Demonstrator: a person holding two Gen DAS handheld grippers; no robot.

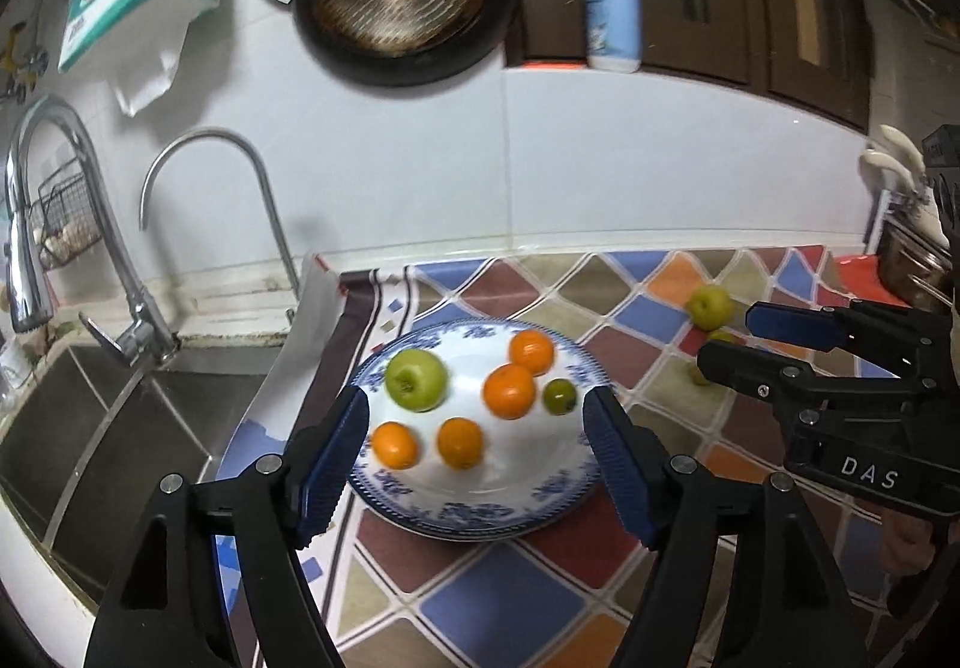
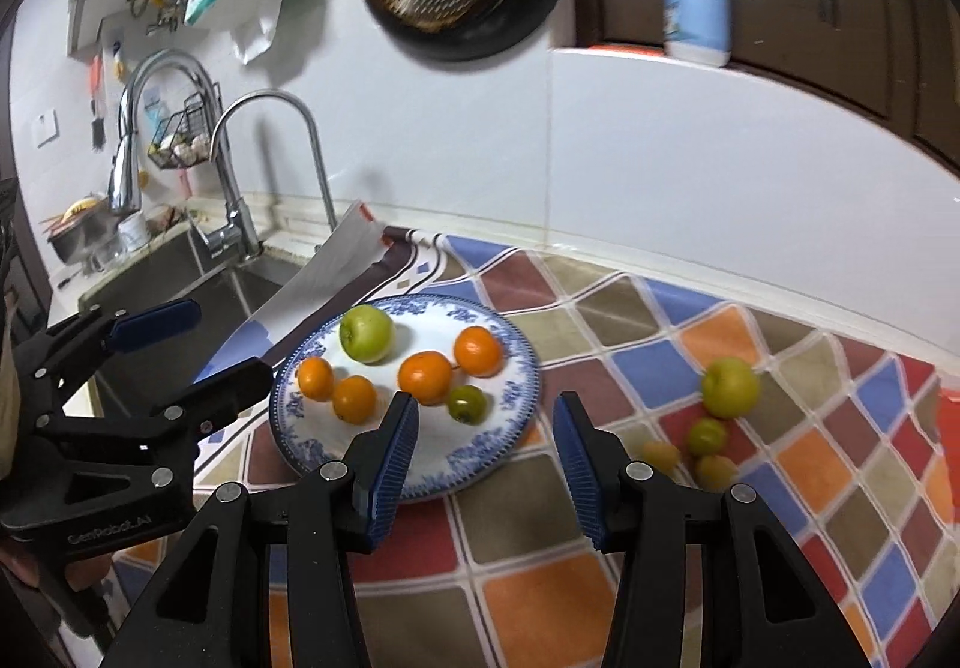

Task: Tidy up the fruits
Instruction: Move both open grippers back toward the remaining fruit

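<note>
Both tools hang empty above the counter: the left gripper (image 1: pixel 477 443) has its blue pads spread wide with nothing between them, and the right gripper (image 2: pixel 486 449) is parted more narrowly, also gripping nothing. On the blue-and-white plate (image 2: pixel 516 398) lie a green apple (image 2: pixel 366 334), four oranges (image 2: pixel 425 377) and a small green fruit (image 2: pixel 466 403), while another green apple (image 2: pixel 729 387) and three small fruits (image 2: pixel 707 436) sit well apart on the checked cloth (image 2: pixel 600 542) to the right. Judging by that, the right gripper should go for the loose apple, widening first, straddling its middle and closing gently so it doesn't roll into the small fruits just beside it.
</note>
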